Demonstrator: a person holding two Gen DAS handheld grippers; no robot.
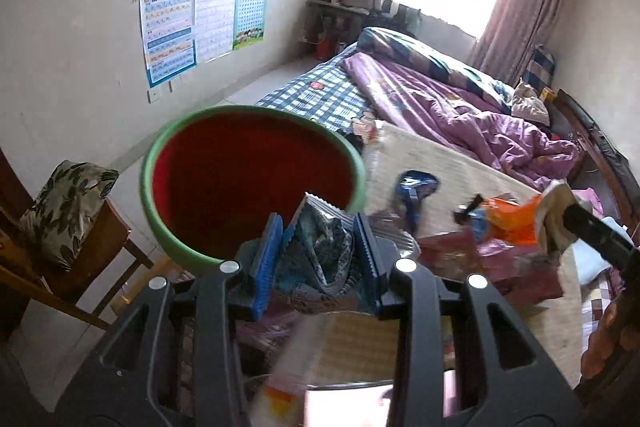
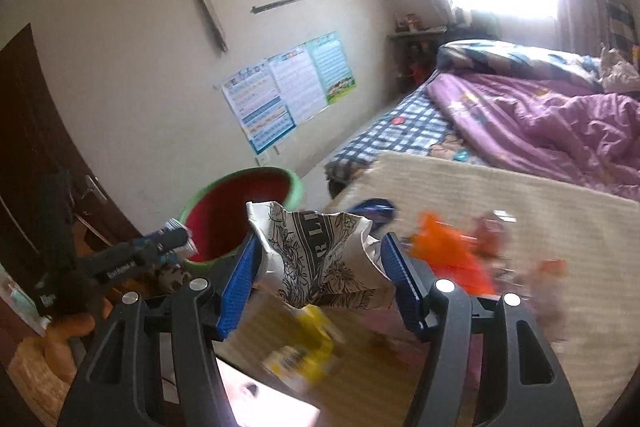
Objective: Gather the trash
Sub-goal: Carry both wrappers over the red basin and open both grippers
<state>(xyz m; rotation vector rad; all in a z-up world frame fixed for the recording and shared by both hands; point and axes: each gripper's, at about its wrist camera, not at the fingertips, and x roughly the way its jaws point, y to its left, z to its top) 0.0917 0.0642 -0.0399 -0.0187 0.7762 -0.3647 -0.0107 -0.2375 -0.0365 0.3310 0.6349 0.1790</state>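
My left gripper (image 1: 320,231) is shut on a crumpled blue-grey snack wrapper (image 1: 320,247), held just in front of a green basin with a red inside (image 1: 240,179). My right gripper (image 2: 320,259) is shut on a crumpled white wrapper with black print (image 2: 320,259), held over the mat. The basin (image 2: 240,211) lies beyond it to the left. The left gripper (image 2: 176,239) shows at the left of the right wrist view. The right gripper's arm (image 1: 592,227) with its white wrapper (image 1: 554,215) shows at the right of the left wrist view.
More trash lies on a beige mat (image 1: 460,163): an orange wrapper (image 1: 508,219), a blue wrapper (image 1: 414,191), red packets (image 1: 480,259), a yellow packet (image 2: 308,351). A bed with a purple quilt (image 1: 440,95) stands behind. A wooden chair with a cushion (image 1: 64,211) stands left.
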